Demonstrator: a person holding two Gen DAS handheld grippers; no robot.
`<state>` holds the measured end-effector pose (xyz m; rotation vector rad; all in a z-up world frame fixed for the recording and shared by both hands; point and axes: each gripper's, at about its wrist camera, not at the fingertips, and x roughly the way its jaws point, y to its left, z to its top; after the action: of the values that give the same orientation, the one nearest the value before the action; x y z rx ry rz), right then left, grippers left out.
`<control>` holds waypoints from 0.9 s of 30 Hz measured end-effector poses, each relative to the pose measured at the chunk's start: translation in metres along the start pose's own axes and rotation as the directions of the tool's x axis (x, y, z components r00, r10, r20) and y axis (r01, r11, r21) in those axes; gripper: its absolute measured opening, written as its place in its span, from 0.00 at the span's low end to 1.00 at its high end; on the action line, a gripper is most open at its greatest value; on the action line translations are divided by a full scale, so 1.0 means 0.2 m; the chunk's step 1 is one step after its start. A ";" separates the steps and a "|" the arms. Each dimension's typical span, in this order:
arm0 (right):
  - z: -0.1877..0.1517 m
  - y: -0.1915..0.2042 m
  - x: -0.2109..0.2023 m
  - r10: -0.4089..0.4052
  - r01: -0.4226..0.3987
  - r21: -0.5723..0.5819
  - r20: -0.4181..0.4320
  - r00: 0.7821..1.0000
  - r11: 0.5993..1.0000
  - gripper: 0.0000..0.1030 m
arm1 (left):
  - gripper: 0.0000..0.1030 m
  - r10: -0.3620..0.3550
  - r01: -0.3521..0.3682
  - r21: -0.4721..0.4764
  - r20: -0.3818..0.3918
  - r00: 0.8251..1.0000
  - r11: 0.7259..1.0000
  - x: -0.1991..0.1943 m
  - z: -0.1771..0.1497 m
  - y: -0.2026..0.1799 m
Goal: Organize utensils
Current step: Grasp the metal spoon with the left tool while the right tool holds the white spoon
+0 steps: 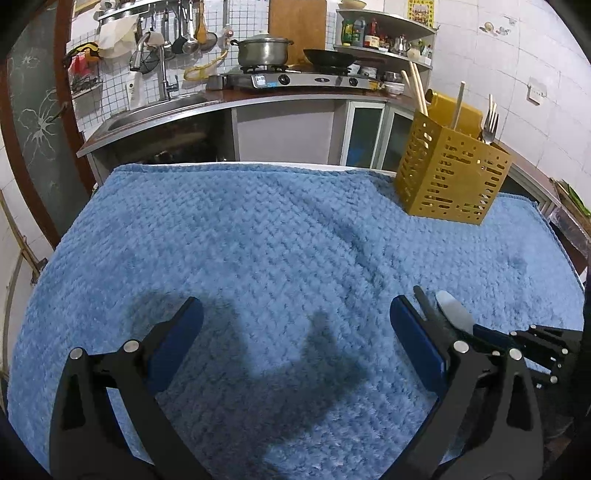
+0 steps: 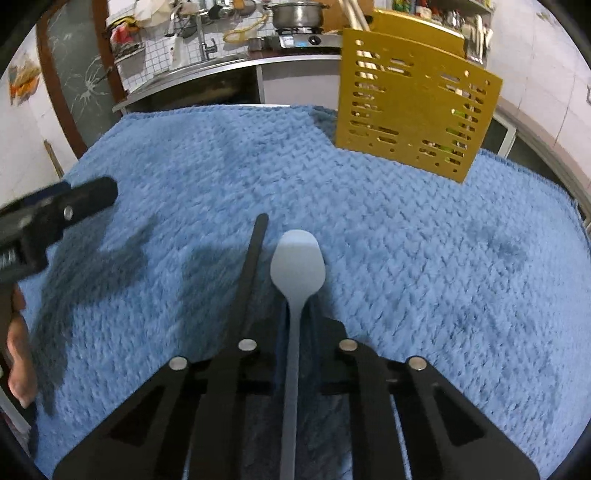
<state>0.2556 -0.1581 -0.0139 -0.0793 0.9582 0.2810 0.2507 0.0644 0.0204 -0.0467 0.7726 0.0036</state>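
A white spoon (image 2: 297, 262) sticks out forward from my right gripper (image 2: 295, 325), which is shut on its handle just above the blue towel (image 2: 406, 258). A thin black stick-like utensil (image 2: 253, 266) lies along the spoon's left side; I cannot tell whether it is gripped too. In the left wrist view the spoon (image 1: 455, 313) and the right gripper (image 1: 493, 338) show at the lower right. My left gripper (image 1: 295, 310) hangs open and empty over the towel. A perforated yellow utensil holder (image 1: 450, 177) stands at the towel's far right with forks (image 1: 490, 122) and chopsticks (image 1: 417, 88) in it.
The towel (image 1: 258, 240) covers the whole table. Beyond its far edge run a counter with a sink (image 1: 155, 110), a stove with a steel pot (image 1: 263, 51) and a shelf of bottles (image 1: 369, 31). A person's hand (image 2: 18, 354) holds the left gripper (image 2: 88, 199).
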 end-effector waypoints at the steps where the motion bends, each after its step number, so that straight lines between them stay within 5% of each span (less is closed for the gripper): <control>1: 0.01 -0.02 -0.01 -0.013 0.013 0.004 0.008 1.000 1.000 0.11 | 0.95 -0.005 0.005 -0.001 -0.001 1.000 1.000 0.00 0.01 -0.01; 10: 0.01 -0.33 -0.08 -0.074 0.069 0.117 0.041 0.996 0.991 0.11 | 0.92 -0.103 0.100 -0.039 -0.098 0.990 0.994 0.07 0.03 -0.20; 19: -0.03 -0.55 -0.09 -0.112 0.103 0.181 0.044 0.993 0.978 0.11 | 0.57 -0.124 0.126 -0.006 -0.220 0.968 0.992 0.21 0.02 -0.45; 22: -0.04 -0.59 -0.09 -0.117 0.108 0.189 0.040 0.992 0.976 0.11 | 0.33 -0.124 0.132 0.010 -0.271 0.954 0.991 0.27 0.01 -0.52; 27: -0.04 -0.63 -0.09 -0.123 0.112 0.193 0.045 0.991 0.975 0.11 | 0.30 -0.081 0.093 0.021 -0.311 0.947 0.995 0.34 0.02 -0.57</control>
<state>0.2733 -0.2839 -0.0109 0.0471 0.9154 0.0805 0.3042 -0.0504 -0.0192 -0.0480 1.0843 -0.1038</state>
